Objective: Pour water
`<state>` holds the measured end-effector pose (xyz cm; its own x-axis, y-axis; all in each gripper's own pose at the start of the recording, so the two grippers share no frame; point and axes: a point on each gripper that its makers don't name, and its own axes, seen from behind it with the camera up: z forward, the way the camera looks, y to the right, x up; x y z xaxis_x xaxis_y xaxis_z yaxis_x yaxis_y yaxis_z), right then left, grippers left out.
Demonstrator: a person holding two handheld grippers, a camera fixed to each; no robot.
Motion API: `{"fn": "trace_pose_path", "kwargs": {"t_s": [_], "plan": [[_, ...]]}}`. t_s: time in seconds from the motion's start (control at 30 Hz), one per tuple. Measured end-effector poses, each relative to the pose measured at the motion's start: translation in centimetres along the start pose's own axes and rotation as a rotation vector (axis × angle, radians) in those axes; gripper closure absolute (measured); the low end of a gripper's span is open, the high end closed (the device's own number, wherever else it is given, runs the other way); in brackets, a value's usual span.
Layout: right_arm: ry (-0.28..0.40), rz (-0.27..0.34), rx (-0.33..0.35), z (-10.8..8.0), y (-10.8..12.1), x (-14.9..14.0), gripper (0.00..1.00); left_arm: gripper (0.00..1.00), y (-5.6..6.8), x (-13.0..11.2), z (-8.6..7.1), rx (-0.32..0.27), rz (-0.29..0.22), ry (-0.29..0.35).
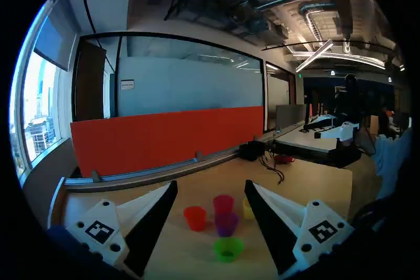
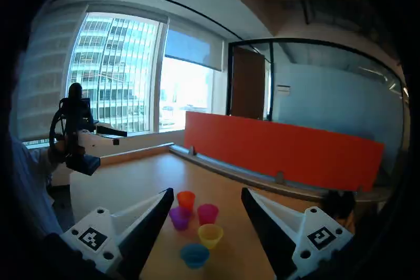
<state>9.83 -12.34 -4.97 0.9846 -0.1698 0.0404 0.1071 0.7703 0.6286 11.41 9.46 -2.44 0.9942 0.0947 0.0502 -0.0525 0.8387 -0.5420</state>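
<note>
Near the purple cup [image 1: 227,223], your left tool [image 1: 210,182] and right tool [image 2: 207,190] gape empty; centre it squarely before closing.

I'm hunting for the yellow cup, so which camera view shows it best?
The right gripper view: the yellow cup stands in full sight. In the left gripper view it is half hidden behind a gripper finger.

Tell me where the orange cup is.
In the left gripper view the orange cup stands on the desk, leftmost, beside the purple cup.
</note>
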Motion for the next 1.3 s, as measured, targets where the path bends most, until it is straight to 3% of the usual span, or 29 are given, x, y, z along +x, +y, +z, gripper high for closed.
{"fn": "trace_pose_path", "kwargs": {"t_s": [0.67, 1.3], "plan": [[-0.141, 0.013, 0.082, 0.9, -1.6, -7.9, 0.0, 0.05, 0.3, -7.7, 1.6, -0.058, -0.03, -0.106], [-0.281, -0.036, 0.12, 2.0, -2.4, -16.6, 0.0, 0.05, 2.7, -14.0, 2.0, -0.142, -0.034, -0.192]]}}
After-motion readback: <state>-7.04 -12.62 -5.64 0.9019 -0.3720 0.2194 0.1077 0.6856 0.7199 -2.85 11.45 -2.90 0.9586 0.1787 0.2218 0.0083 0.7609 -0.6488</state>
